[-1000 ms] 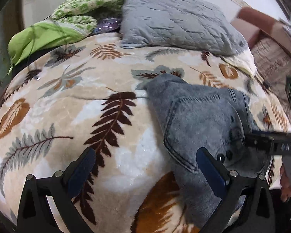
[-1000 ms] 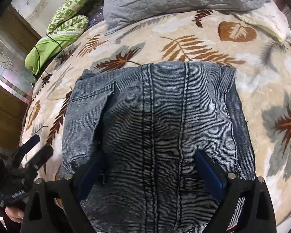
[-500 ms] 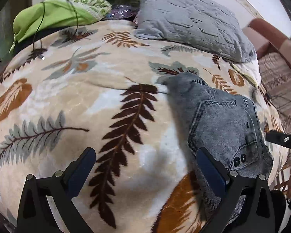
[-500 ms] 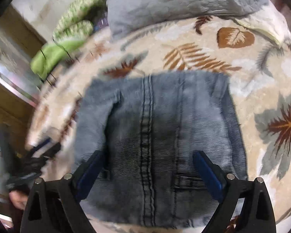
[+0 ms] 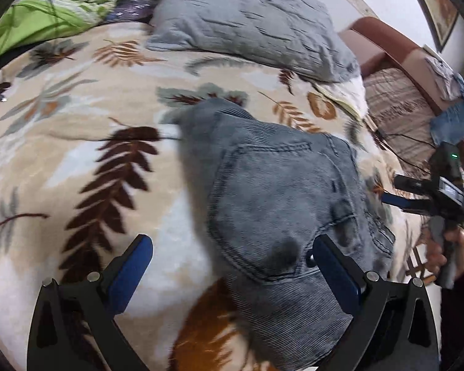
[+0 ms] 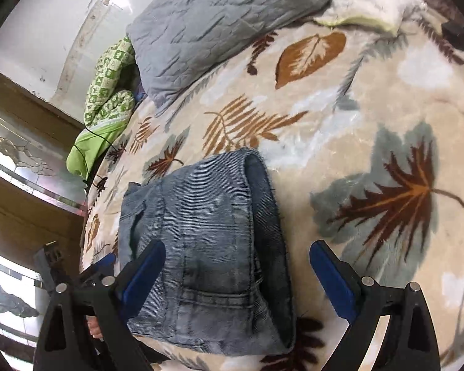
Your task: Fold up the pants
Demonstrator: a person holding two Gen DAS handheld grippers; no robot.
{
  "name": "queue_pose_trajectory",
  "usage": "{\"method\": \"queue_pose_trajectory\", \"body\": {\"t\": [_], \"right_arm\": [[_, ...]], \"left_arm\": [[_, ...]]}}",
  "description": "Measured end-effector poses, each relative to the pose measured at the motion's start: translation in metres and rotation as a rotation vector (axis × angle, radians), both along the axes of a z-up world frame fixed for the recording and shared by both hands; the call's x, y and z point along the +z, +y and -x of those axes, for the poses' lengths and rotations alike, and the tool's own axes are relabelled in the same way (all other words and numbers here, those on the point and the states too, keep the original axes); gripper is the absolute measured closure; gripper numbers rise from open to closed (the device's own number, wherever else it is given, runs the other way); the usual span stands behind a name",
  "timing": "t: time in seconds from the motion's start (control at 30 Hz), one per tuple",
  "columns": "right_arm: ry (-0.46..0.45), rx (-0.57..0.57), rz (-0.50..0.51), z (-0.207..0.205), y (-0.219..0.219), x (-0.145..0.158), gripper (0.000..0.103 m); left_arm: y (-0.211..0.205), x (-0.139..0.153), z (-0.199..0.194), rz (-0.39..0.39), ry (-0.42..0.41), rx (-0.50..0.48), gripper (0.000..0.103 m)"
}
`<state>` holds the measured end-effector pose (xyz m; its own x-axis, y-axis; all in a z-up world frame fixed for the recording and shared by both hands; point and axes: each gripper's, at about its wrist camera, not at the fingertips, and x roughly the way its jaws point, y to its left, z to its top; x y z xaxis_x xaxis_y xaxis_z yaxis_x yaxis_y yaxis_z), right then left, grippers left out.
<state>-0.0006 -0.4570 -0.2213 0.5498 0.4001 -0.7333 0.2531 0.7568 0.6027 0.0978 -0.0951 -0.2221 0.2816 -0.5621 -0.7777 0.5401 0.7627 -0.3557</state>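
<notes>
A home bedroom. Bed spread with a plush leaf-print blanket (image 5: 77,123) under both claws; ahead of them, toward the wall, a grey quilted pillow (image 5: 247,21) and green bedding (image 5: 40,15) heaped to its left. Beyond the left claw to the right, a brown sofa (image 5: 396,92) strewn with clothes. Left of the right claw, wood-framed etched glass panels (image 6: 18,157).

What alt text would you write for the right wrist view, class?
Folded grey jeans lie on a leaf-patterned blanket, with the open right tool hovering over their near end. A grey pillow sits at the bed's far side.
</notes>
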Motion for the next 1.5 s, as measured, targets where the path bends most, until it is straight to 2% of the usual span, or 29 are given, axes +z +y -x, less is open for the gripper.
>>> {"method": "queue_pose_trajectory", "body": {"t": [0.17,0.27,0.4,0.57,0.63,0.7,0.77,0.87,0.9,0.93,1.0,1.1,1.2,1.5], "right_arm": [[0.009,0.028,-0.110,-0.011,-0.007,-0.030,0.006],[-0.021,0.069,-0.152,-0.016,-0.005,-0.032,0.006],[-0.030,0.134,-0.197,-0.022,0.007,-0.036,0.006],[-0.049,0.226,-0.281,-0.028,0.033,-0.036,0.007],[-0.056,0.256,-0.254,-0.030,0.047,-0.034,0.007],[-0.067,0.245,-0.280,-0.030,0.050,-0.035,0.008],[-0.068,0.234,-0.288,-0.028,0.053,-0.035,0.021],[-0.068,0.221,-0.269,-0.025,0.059,-0.030,0.030],[-0.071,0.229,-0.272,-0.025,0.064,-0.027,0.034],[-0.072,0.236,-0.265,-0.026,0.068,-0.025,0.042],[-0.082,0.254,-0.222,-0.029,0.078,-0.016,0.043],[-0.087,0.272,-0.153,-0.035,0.092,-0.003,0.045],[-0.121,0.263,-0.134,-0.037,0.095,0.012,0.048],[-0.253,0.270,-0.113,-0.047,0.109,0.054,0.058]], "left_arm": [[-0.005,-0.007,-0.007,0.003,0.034,-0.022,0.000],[-0.007,-0.009,-0.012,0.044,0.075,-0.029,0.001],[-0.014,-0.012,-0.015,0.058,0.092,-0.040,0.001],[-0.026,-0.014,-0.011,0.116,0.125,-0.112,0.002],[-0.030,-0.015,-0.010,0.103,0.114,-0.118,0.006],[-0.027,-0.016,-0.012,0.120,0.126,-0.099,0.019],[-0.022,-0.016,-0.015,0.142,0.141,-0.076,0.026],[-0.020,-0.016,-0.016,0.149,0.135,-0.065,0.036],[-0.020,-0.015,-0.015,0.150,0.125,-0.066,0.043],[-0.020,-0.013,-0.014,0.149,0.113,-0.067,0.045],[-0.019,-0.012,-0.014,0.148,0.107,-0.069,0.051],[-0.016,-0.010,-0.015,0.160,0.104,-0.063,0.059],[-0.013,-0.003,-0.015,0.179,0.080,-0.064,0.064],[0.001,0.029,-0.011,0.259,-0.066,-0.025,0.073]]}}
